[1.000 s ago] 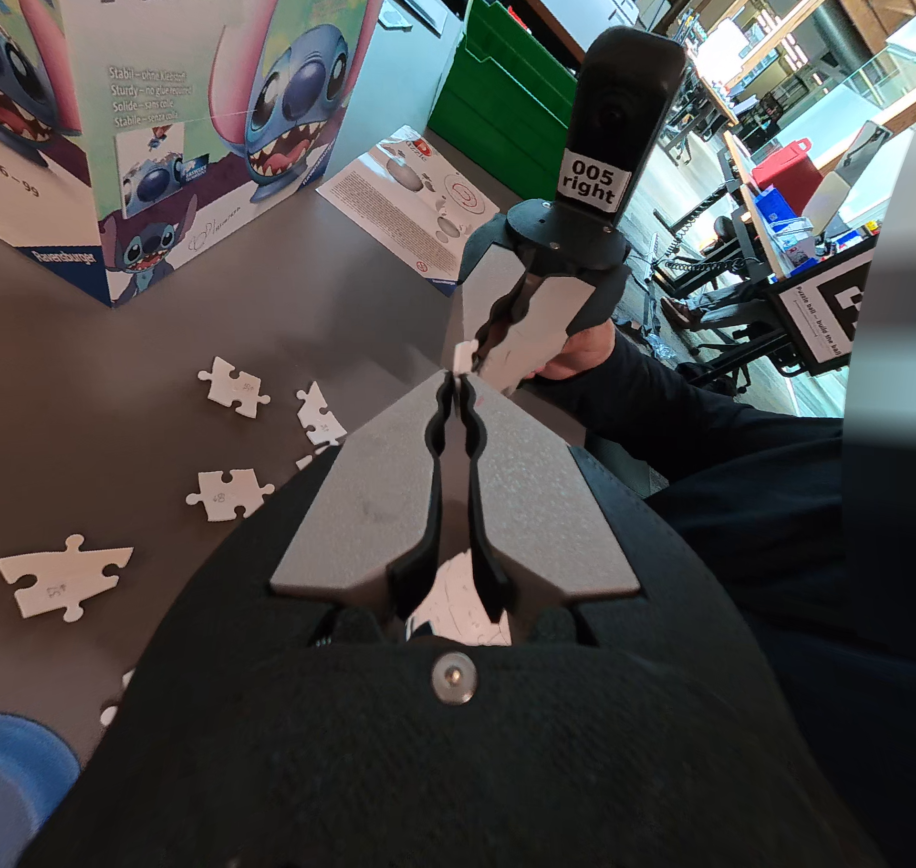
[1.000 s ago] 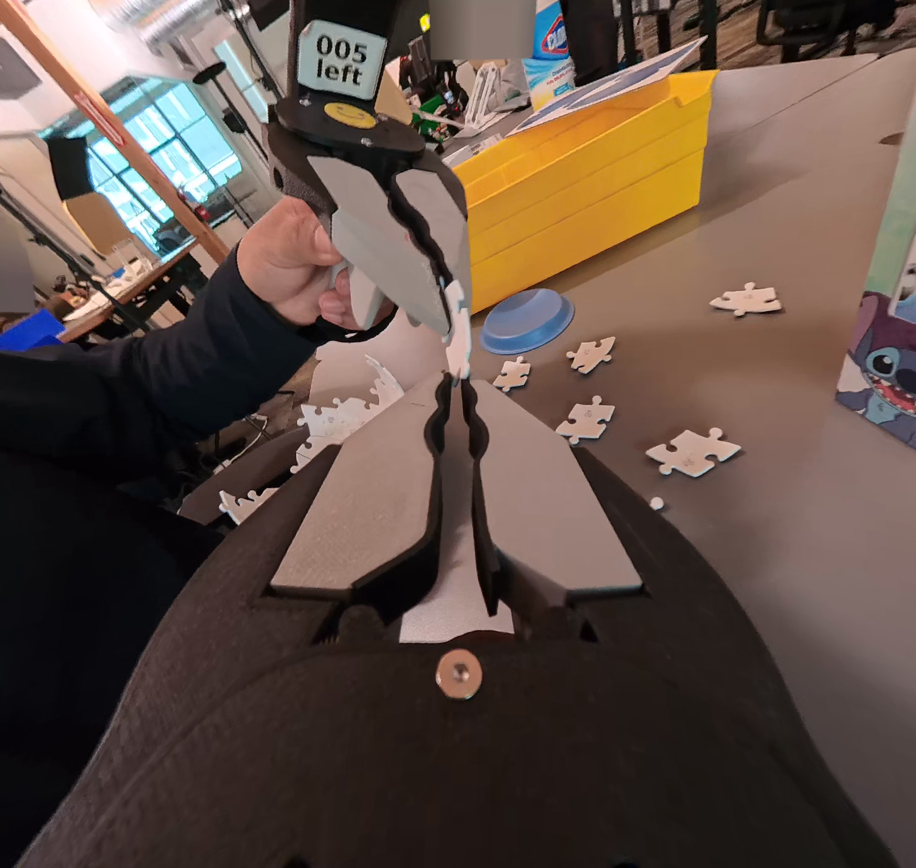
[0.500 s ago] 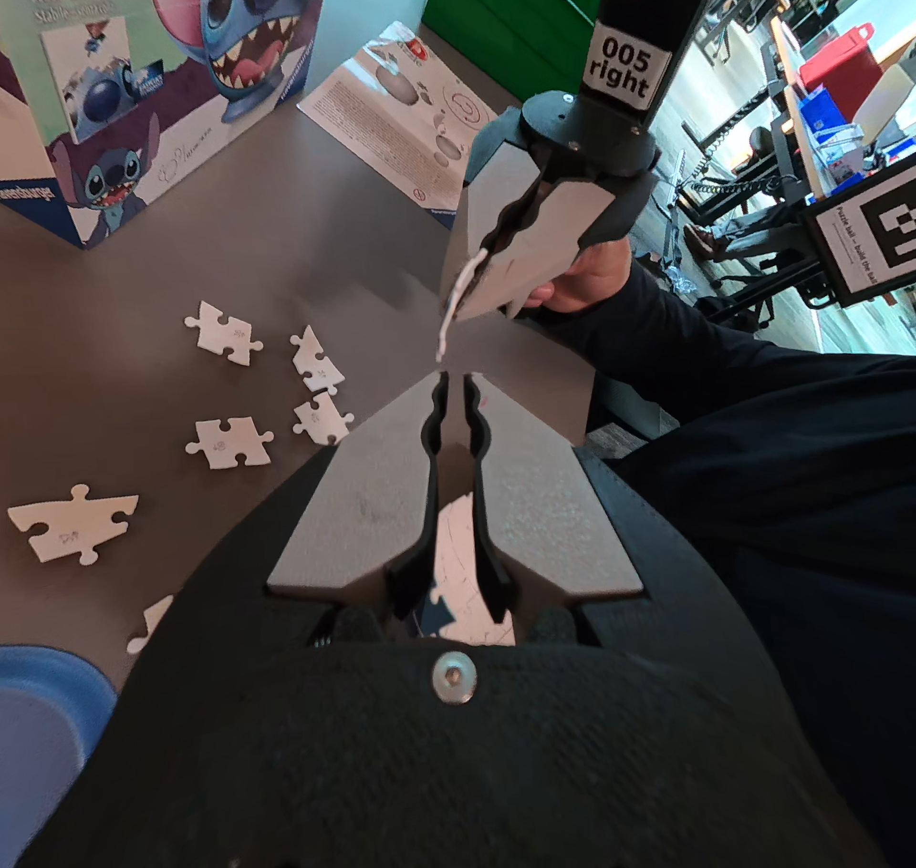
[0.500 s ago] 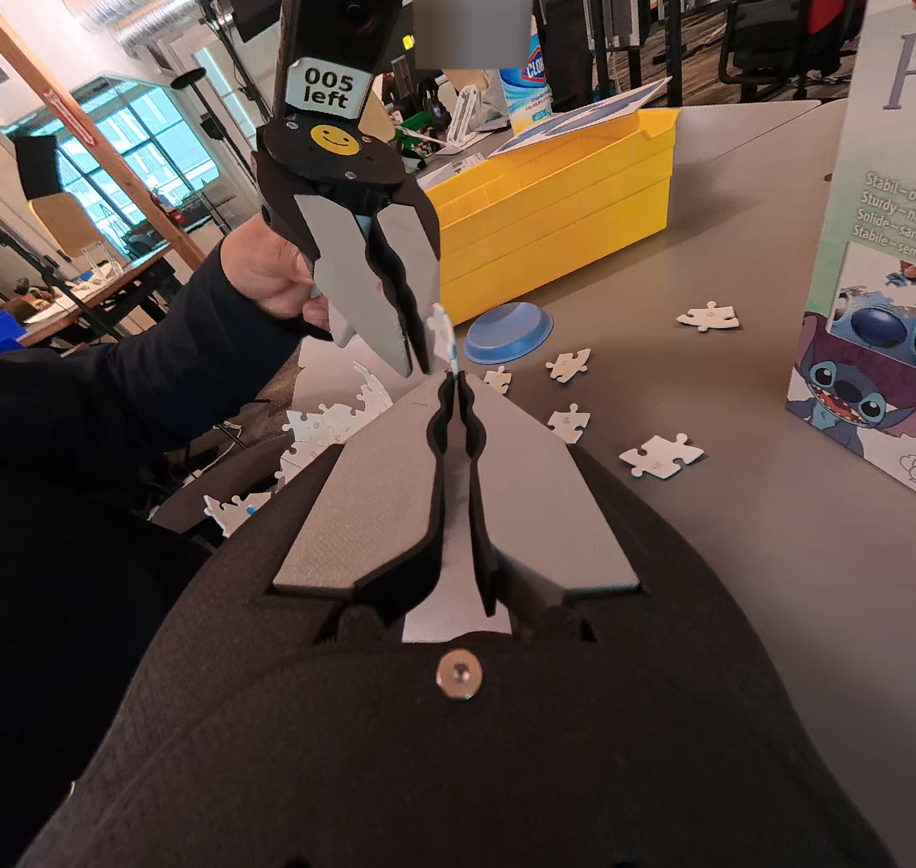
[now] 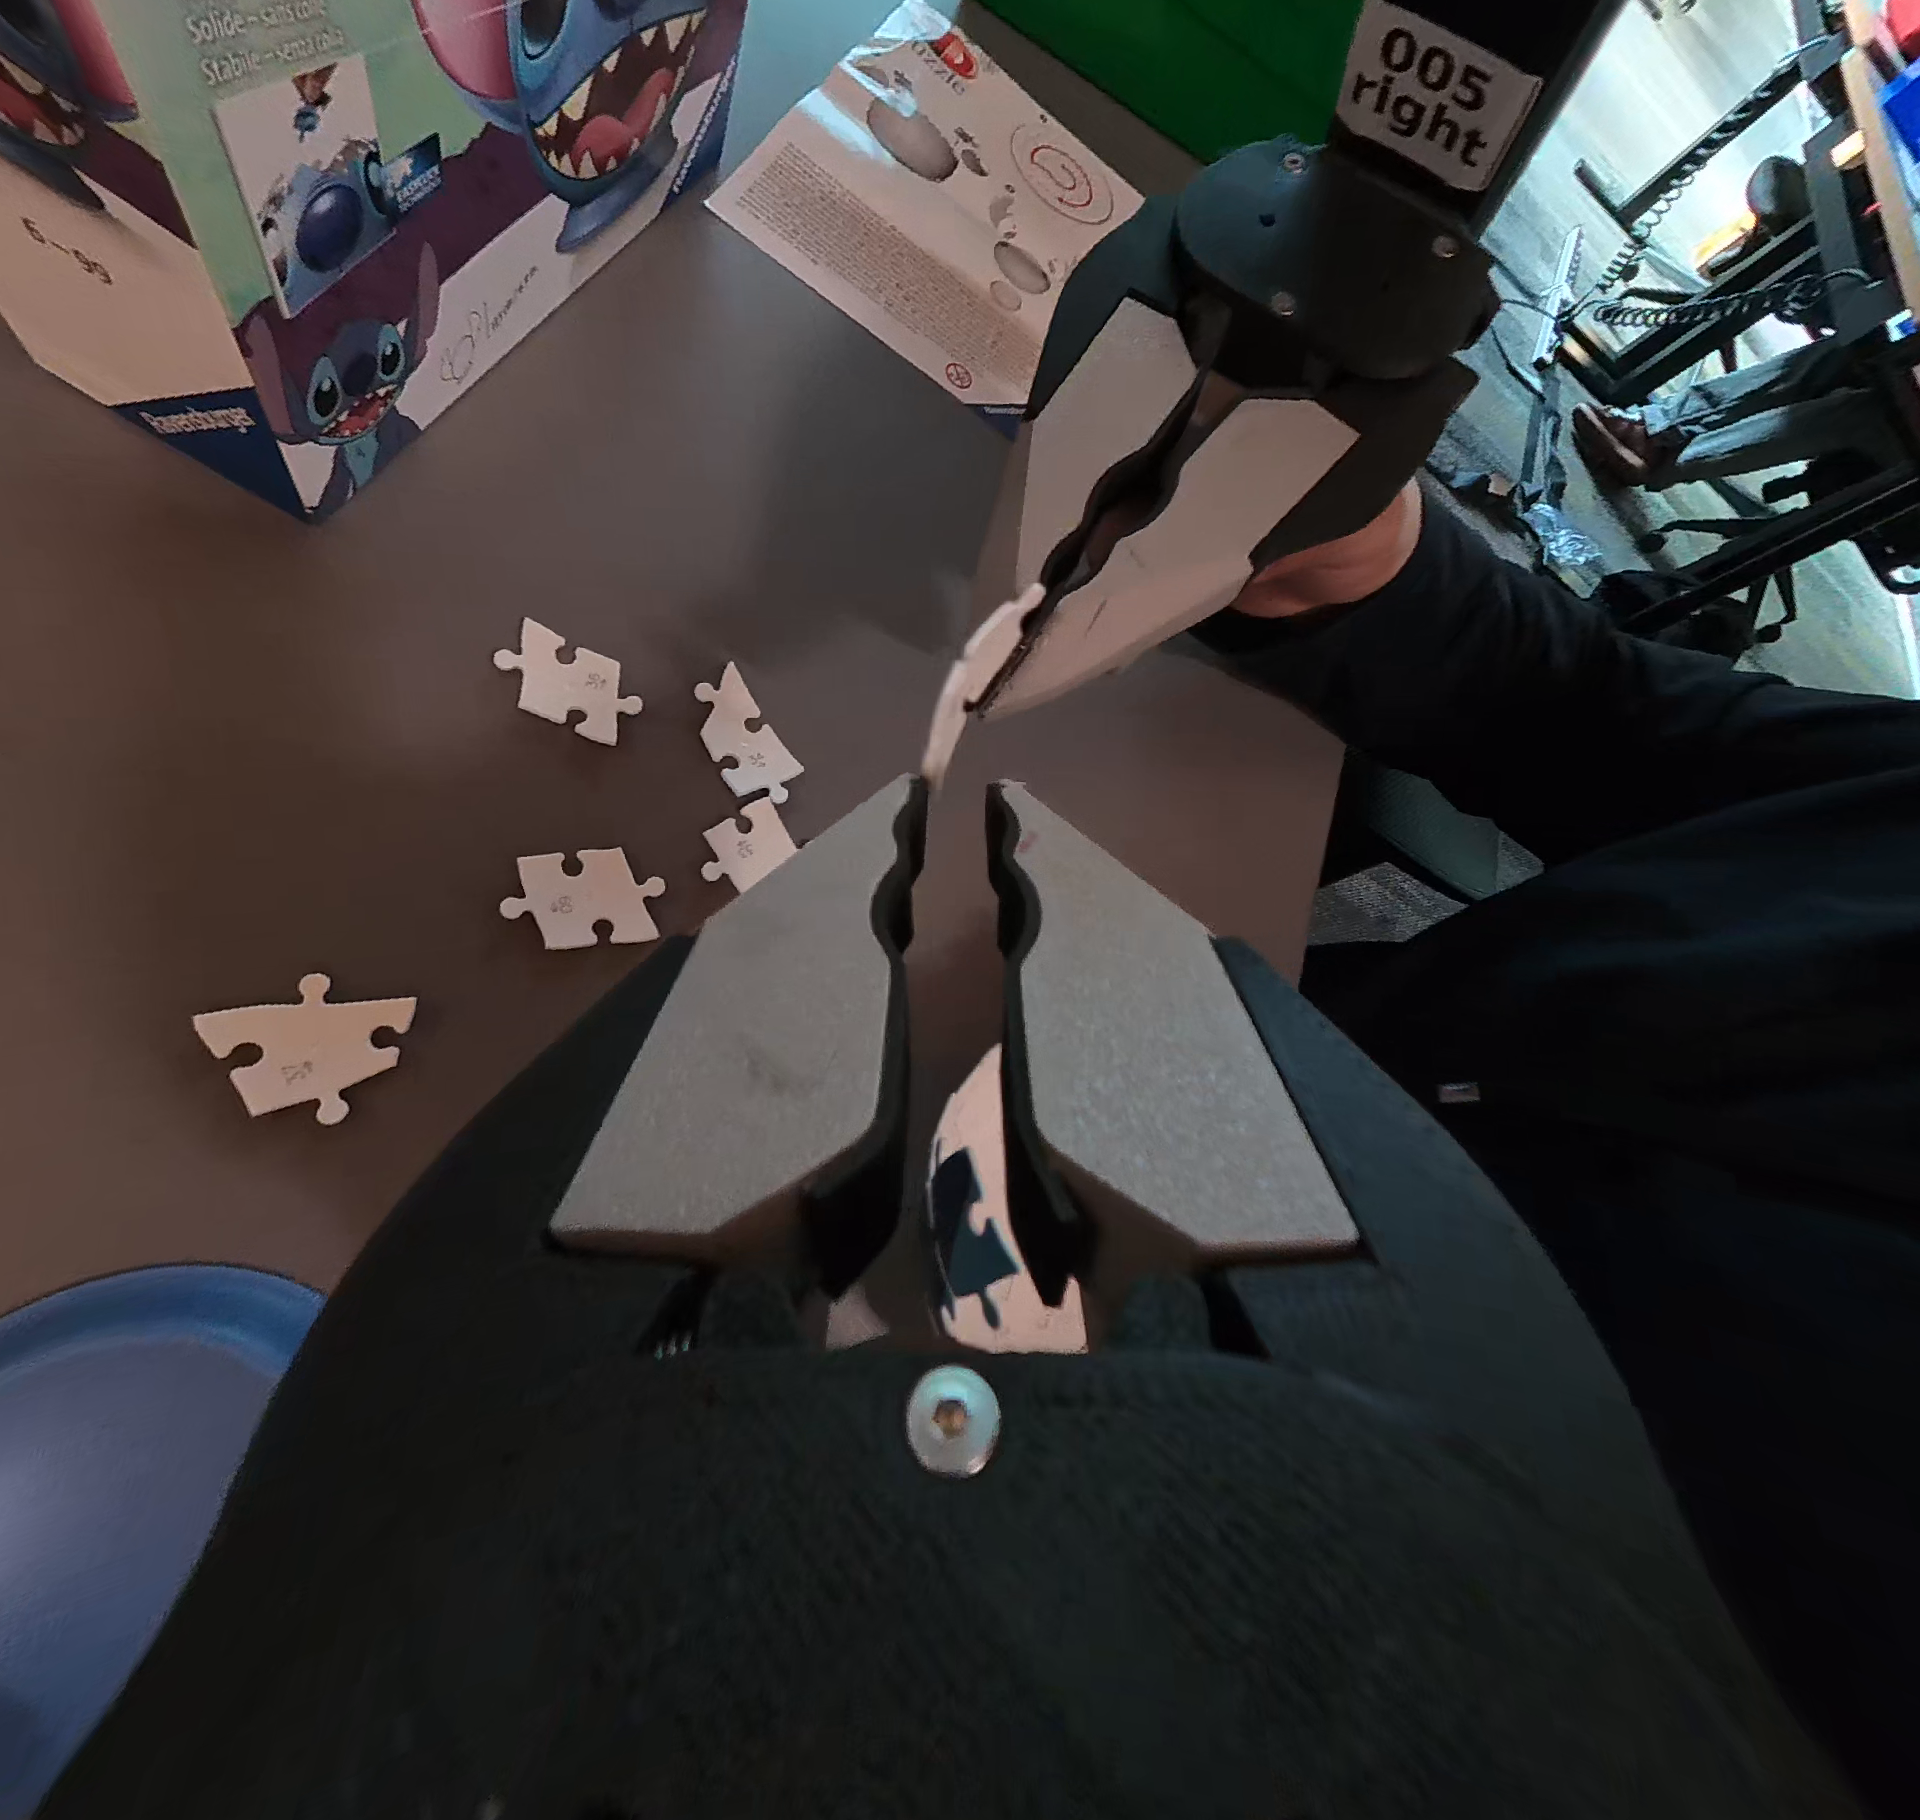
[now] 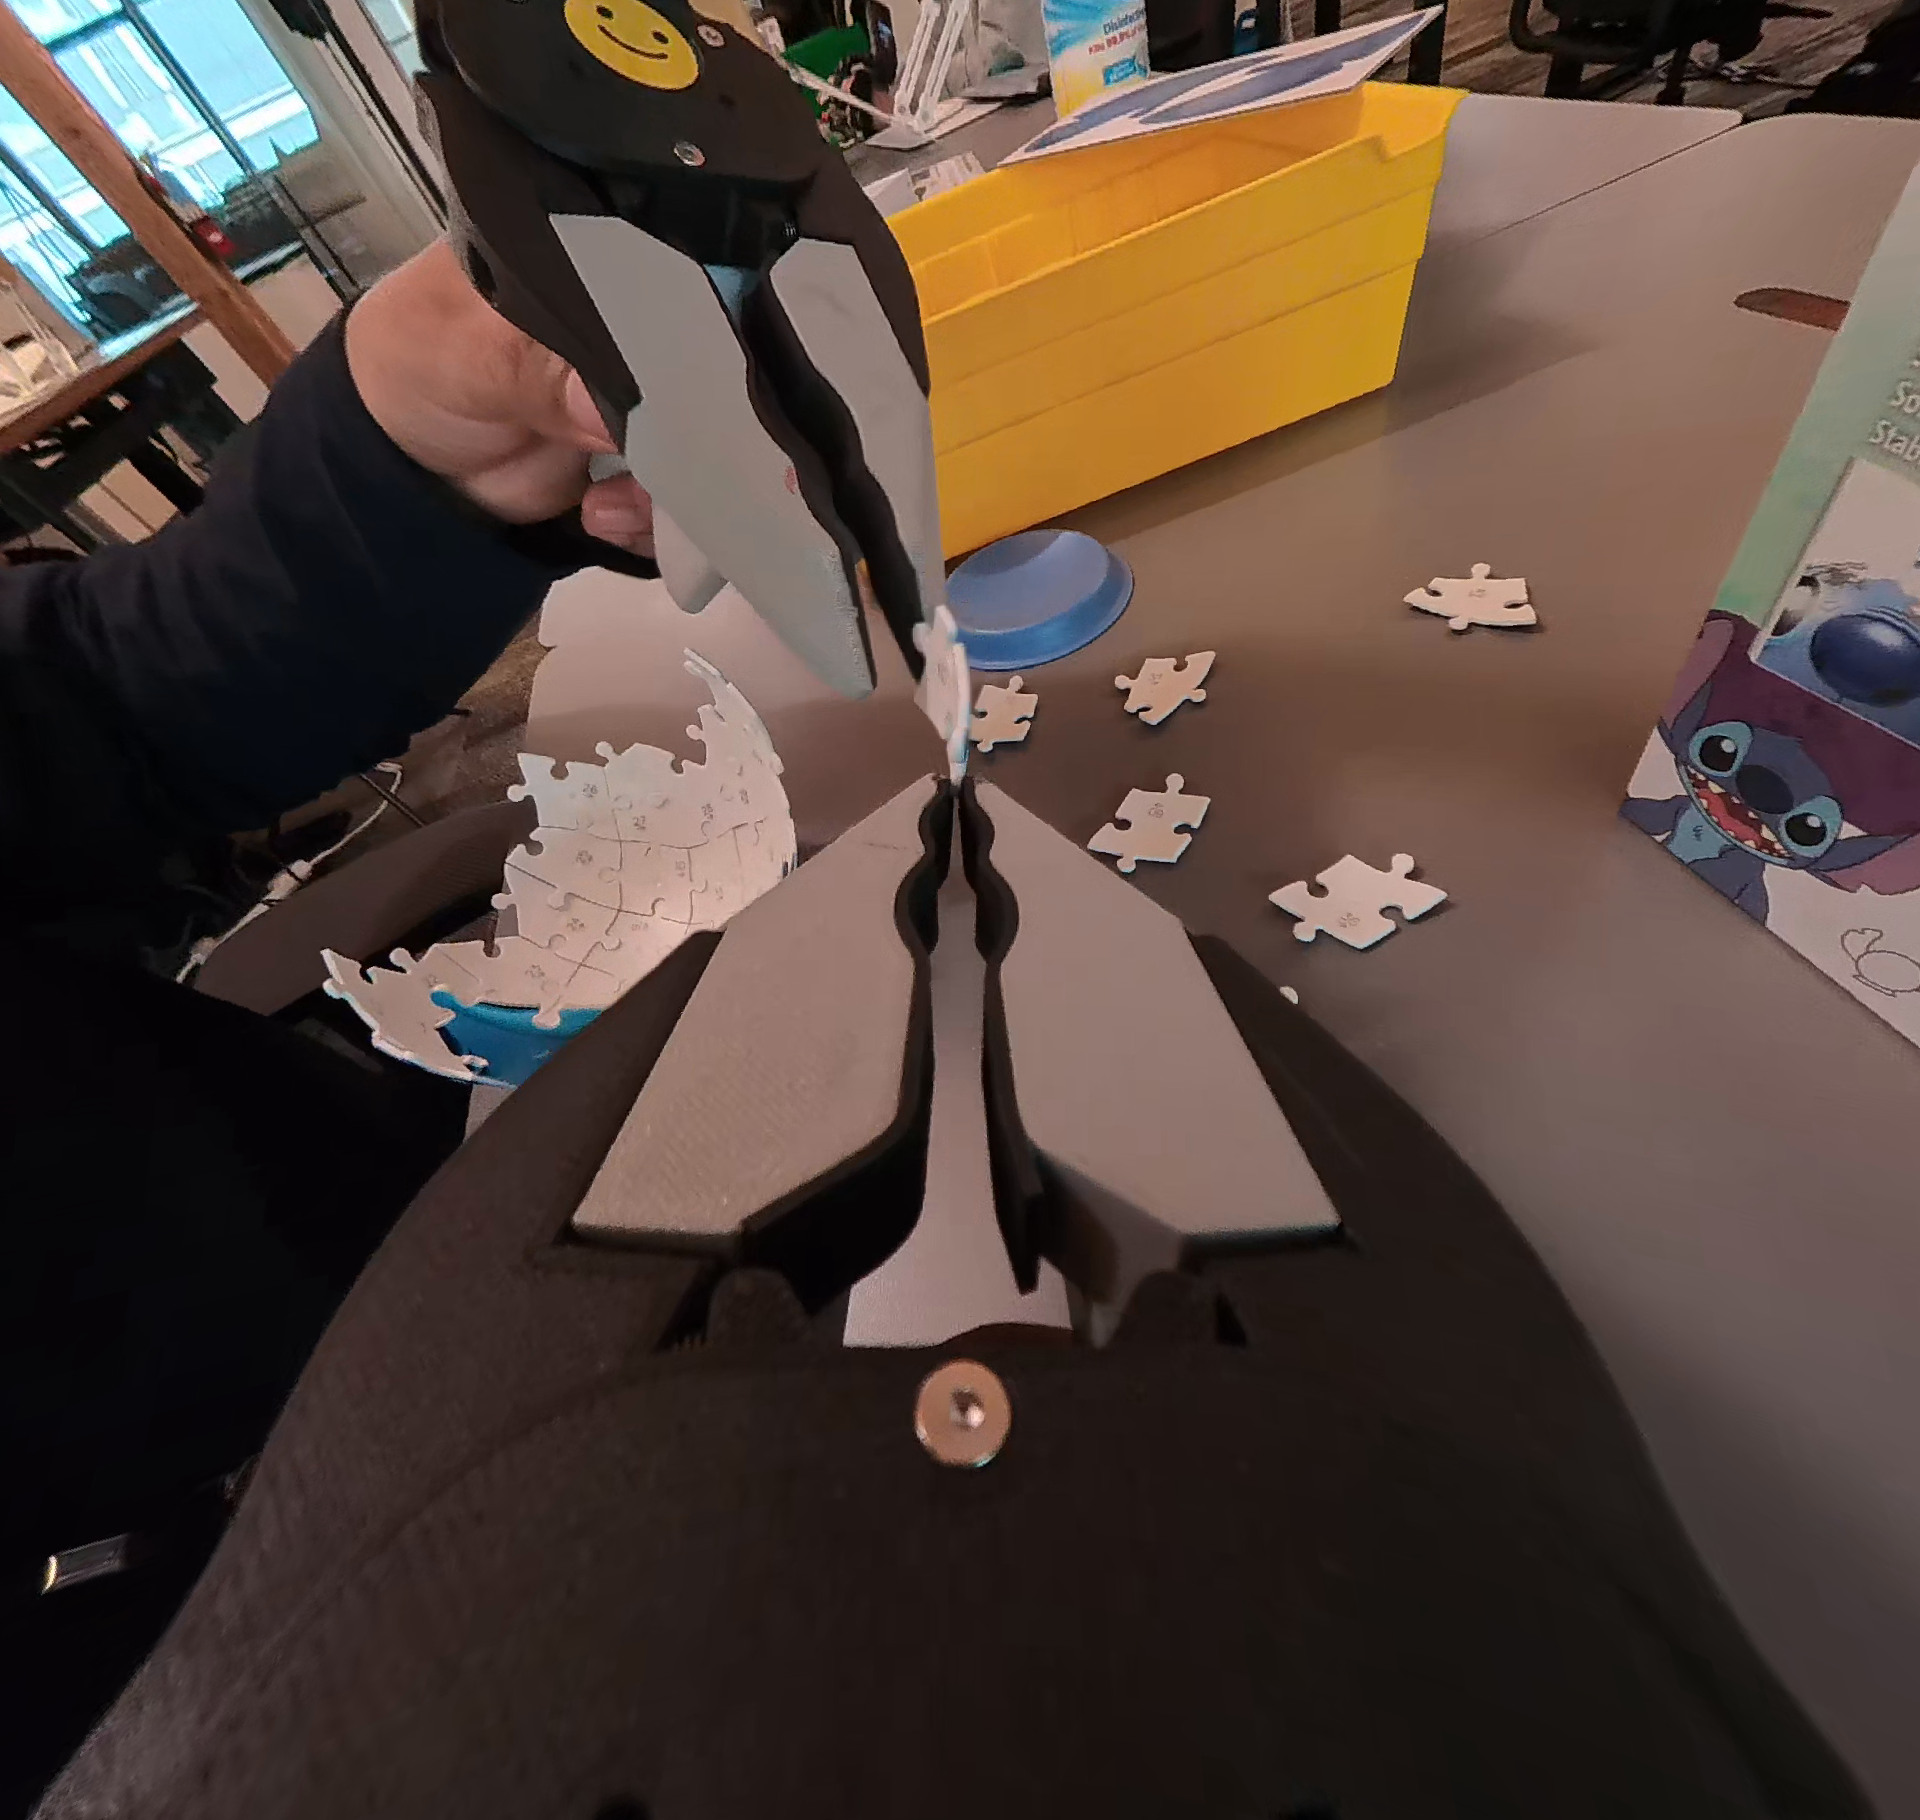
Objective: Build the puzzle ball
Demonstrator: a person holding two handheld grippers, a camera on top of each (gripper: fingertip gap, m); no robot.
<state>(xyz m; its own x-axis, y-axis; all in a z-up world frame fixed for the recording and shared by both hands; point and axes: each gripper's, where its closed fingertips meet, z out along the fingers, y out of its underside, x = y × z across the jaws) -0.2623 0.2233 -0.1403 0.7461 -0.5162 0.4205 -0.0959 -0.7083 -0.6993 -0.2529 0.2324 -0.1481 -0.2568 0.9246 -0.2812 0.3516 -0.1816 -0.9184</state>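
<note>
The right hand-held gripper [image 6: 954,783] is clamped on a white puzzle piece [image 6: 943,674]. The left hand-held gripper [image 5: 954,785] has its fingers apart, with the piece at its 12 o'clock. The partial puzzle ball [image 6: 623,866] lies at the worktop [image 6: 1558,1095] edge, mostly hidden. Loose pieces [image 5: 582,897] lie at 10 o'clock.

Grey table [image 6: 1558,420]: loose pcs [image 5: 580,895], box [image 5: 416,160], leaflet [image 5: 914,212], yellow bin [image 6: 1174,316].
</note>
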